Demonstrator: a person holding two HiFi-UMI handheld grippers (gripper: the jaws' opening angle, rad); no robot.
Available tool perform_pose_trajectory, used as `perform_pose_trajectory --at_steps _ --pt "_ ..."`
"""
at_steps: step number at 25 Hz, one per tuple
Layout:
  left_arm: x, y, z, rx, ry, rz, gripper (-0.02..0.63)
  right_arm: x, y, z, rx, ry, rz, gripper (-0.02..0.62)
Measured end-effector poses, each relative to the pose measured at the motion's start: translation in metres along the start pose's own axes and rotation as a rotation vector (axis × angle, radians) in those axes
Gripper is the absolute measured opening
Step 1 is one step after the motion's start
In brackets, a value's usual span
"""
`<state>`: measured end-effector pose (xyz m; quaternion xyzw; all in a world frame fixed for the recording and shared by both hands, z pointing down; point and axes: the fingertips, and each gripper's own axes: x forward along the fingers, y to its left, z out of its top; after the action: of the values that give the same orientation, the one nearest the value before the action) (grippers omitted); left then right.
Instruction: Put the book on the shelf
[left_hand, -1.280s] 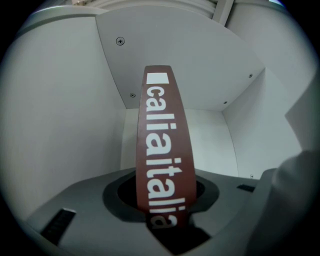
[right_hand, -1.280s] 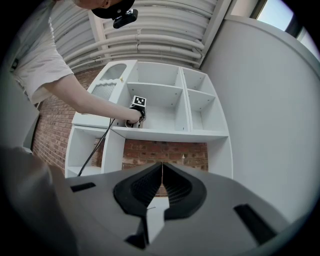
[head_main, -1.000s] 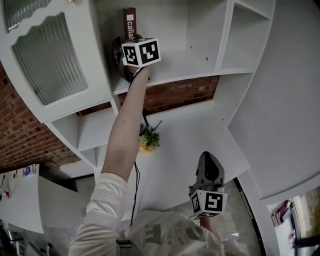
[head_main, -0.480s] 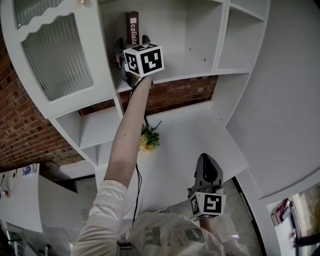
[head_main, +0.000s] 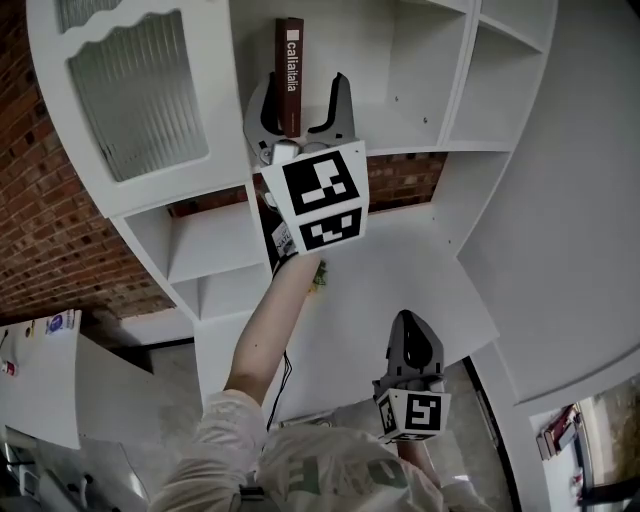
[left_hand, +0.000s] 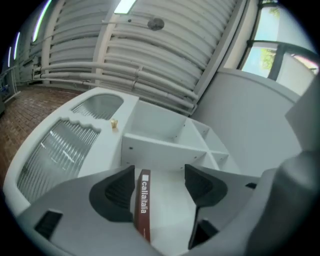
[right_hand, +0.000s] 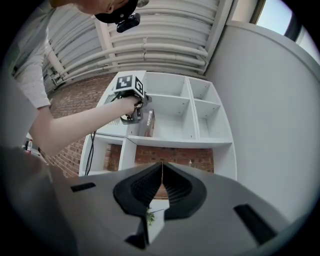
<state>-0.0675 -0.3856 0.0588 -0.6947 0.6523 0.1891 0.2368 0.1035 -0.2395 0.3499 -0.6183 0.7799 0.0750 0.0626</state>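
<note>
The dark red book (head_main: 289, 75) stands upright on a white shelf (head_main: 400, 135), near its left wall. My left gripper (head_main: 303, 98) is held up in front of it, open wide, its jaws having just been opening. In the left gripper view the book (left_hand: 142, 205) shows in the gap between the fingers, nearer the left pad (left_hand: 116, 192), and neither pad presses on it. My right gripper (head_main: 414, 322) hangs low over the white counter, shut with nothing in it; its pads (right_hand: 150, 185) meet. The right gripper view shows the book (right_hand: 148, 123) beside the raised left hand.
The shelf belongs to a white unit with several open compartments (head_main: 505, 70) and a ribbed-glass cabinet door (head_main: 140, 90) at left. A brick wall (head_main: 40, 240) lies behind it. A small plant (head_main: 319, 276) sits on the white counter (head_main: 410, 260), partly hidden by my left arm.
The left gripper has drawn back from the shelf toward the camera with its jaws spread wider. The book stays standing on the shelf. The right gripper has barely shifted.
</note>
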Motion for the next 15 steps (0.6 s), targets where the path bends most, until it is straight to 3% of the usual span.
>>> perform_pose_trajectory --at_steps 3,5,9,12,15 --pt "-0.044 -0.018 0.035 0.003 -0.148 -0.096 0.305 -0.001 0.008 0.003 -0.002 -0.003 0.010 0.017" --pt "-0.079 -0.029 0.039 -0.010 -0.183 -0.157 0.302 -0.002 0.013 0.000 -0.001 -0.003 0.019 0.017" --pt "-0.154 -0.069 -0.024 0.144 0.037 -0.349 0.254 -0.002 0.025 0.002 0.000 -0.021 0.050 0.017" --pt "-0.203 -0.090 -0.073 0.102 0.136 -0.411 0.065 -0.002 0.035 0.009 -0.045 -0.040 0.068 0.017" --pt "-0.240 -0.091 -0.118 -0.014 0.236 -0.427 0.020 -0.004 0.040 0.008 -0.065 -0.042 0.070 0.017"
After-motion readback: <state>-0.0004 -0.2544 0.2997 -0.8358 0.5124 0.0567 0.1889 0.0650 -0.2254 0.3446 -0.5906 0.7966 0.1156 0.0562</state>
